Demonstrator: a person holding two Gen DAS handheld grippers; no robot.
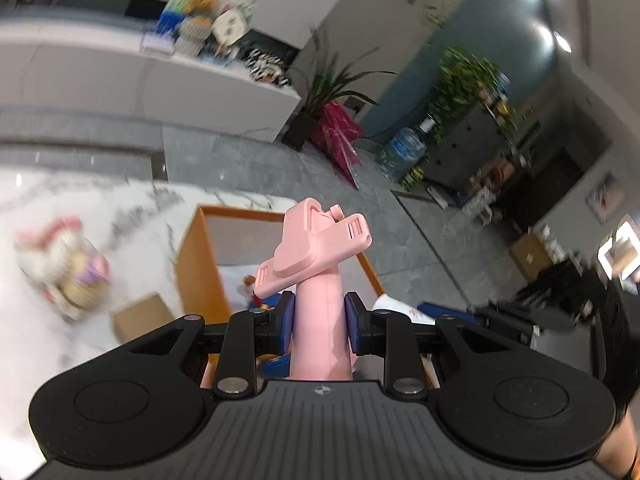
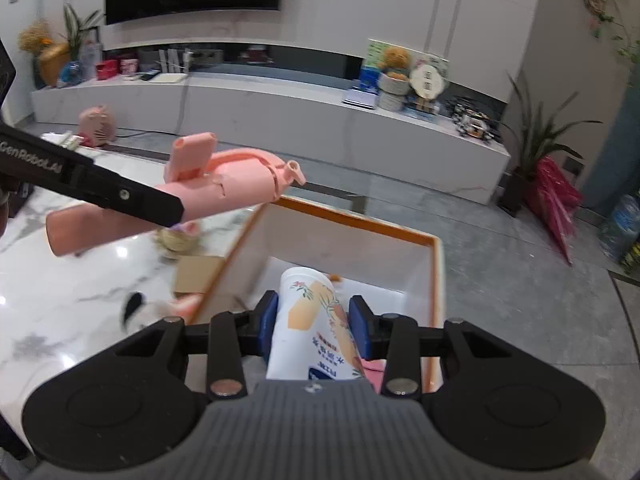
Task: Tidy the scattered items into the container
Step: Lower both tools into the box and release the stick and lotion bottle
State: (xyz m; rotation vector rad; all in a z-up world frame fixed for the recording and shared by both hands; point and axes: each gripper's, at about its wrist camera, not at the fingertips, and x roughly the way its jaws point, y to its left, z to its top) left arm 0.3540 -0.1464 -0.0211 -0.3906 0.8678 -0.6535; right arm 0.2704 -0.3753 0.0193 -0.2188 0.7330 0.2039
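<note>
White marble tabletop (image 2: 60,300) fills the near ground, with a long TV console against the far wall. At the table's edge sits the container (image 2: 352,216), an orange-rimmed box with pale inner walls.

Both tools are loaded. The left gripper (image 1: 320,316) is clamped on a pink handheld gadget (image 1: 316,264), its blue pads pressing the handle, and the right wrist view shows it just beside the box's near-left rim, not yet inside. The right gripper (image 2: 314,316) is clamped on a printed paper cup (image 2: 308,320), held above the box's opening.

By my reading the task is midway: some small, blurred things already lie in the box, and 2 more are about to go in. Left on the table are a plush toy (image 1: 60,268) and a small cardboard box (image 1: 140,316).
</note>
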